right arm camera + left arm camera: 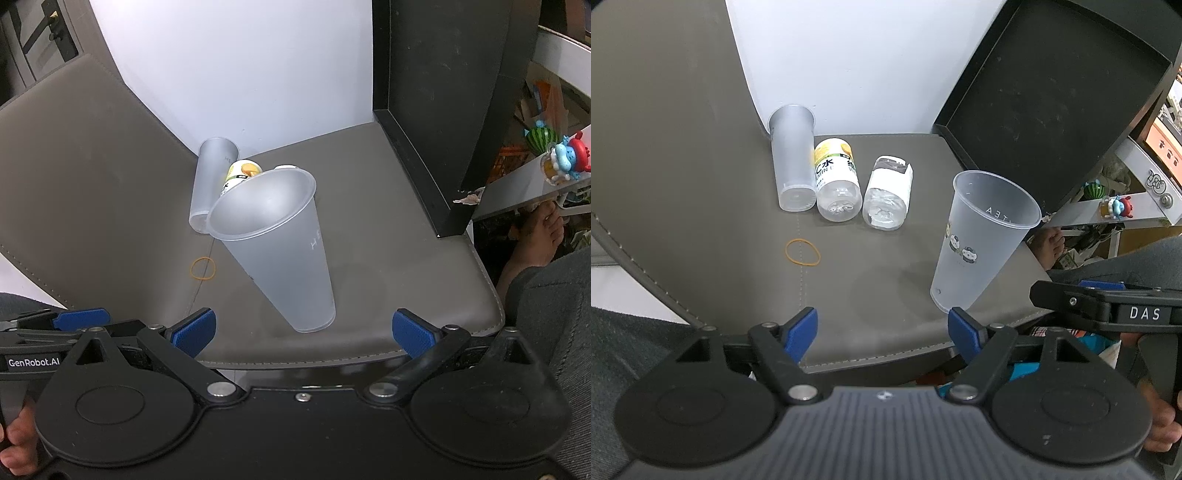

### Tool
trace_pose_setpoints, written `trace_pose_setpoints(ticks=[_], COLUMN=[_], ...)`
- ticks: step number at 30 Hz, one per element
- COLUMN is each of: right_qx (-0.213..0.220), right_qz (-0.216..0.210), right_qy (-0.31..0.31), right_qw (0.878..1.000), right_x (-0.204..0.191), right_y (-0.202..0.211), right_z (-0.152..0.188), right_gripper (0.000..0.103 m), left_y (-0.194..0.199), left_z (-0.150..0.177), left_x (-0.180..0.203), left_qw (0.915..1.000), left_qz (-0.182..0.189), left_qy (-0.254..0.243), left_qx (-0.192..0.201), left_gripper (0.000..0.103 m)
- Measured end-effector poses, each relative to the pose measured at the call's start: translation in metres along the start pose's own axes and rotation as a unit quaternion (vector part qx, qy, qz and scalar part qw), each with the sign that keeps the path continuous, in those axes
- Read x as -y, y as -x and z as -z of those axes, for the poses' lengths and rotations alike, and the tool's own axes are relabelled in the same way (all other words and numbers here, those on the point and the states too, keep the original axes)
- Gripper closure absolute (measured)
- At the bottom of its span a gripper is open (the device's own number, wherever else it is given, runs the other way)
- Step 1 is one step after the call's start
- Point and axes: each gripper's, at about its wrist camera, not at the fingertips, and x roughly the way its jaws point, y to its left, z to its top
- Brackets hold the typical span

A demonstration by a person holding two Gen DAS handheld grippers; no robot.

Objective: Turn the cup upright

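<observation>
A frosted plastic cup (979, 236) with small cartoon prints stands upright on the grey leather seat (701, 203), mouth up; it also shows in the right wrist view (280, 251). A second frosted cup (793, 162) lies on its side at the back, next to two bottles; it also shows in the right wrist view (208, 181). My left gripper (882, 328) is open and empty, just in front and left of the upright cup. My right gripper (303, 332) is open and empty, with the cup's base just ahead of its fingertips.
Two clear bottles (837, 181) (888, 192) lie side by side beside the lying cup. An orange rubber band (802, 252) lies on the seat. A black open box (1052, 96) stands at the right rear. The seat's front edge is close to both grippers.
</observation>
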Motion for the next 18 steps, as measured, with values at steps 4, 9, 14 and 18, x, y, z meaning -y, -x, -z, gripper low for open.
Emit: trace_pose_setpoints(ticks=[4, 9, 14, 18], right_qx=[0.0, 0.0, 0.001, 0.001], right_qz=[0.0, 0.001, 0.001, 0.001], right_qy=[0.0, 0.003, 0.004, 0.004], right_qw=[1.0, 1.0, 1.0, 1.0], right_x=[-0.0002, -0.0008, -0.0012, -0.0013], right_y=[-0.0001, -0.0002, 0.0, 0.0005], right_z=[-0.0001, 0.0002, 0.0002, 0.0001], right_gripper=[0.0, 0.0, 0.0, 0.0], left_y=[0.0002, 0.0002, 0.0001, 0.0006], left_z=[0.0002, 0.0003, 0.0003, 0.0018], left_x=[0.0003, 0.0005, -0.0002, 0.0004], left_qw=[1.0, 1.0, 1.0, 1.0], left_qz=[0.0, -0.001, 0.001, -0.002], left_qy=[0.0, 0.0, 0.0, -0.002], left_qx=[0.0, 0.0, 0.0, 0.001], left_gripper=[0.026, 0.026, 0.026, 0.026])
